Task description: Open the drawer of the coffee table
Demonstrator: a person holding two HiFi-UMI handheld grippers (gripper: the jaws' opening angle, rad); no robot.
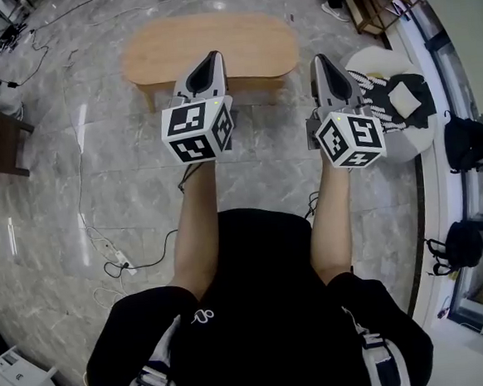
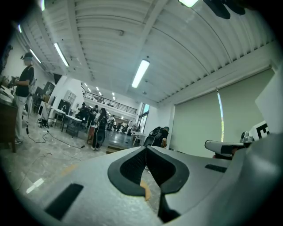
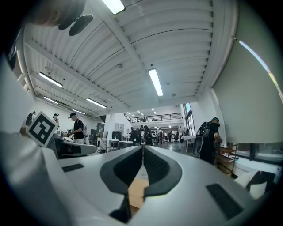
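The long oval light-wood coffee table (image 1: pixel 209 49) lies crosswise just ahead of both grippers; left gripper (image 1: pixel 212 59) looks nearer; right gripper (image 1: pixel 321 59) beside it; both closed, empty.

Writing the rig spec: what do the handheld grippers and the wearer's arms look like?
The left gripper and right gripper have pale grey tapered shells and black textured pads. Each carries a cube of black-and-white square markers. The forearms are bare below a black short-sleeved top with grey-and-white straps.
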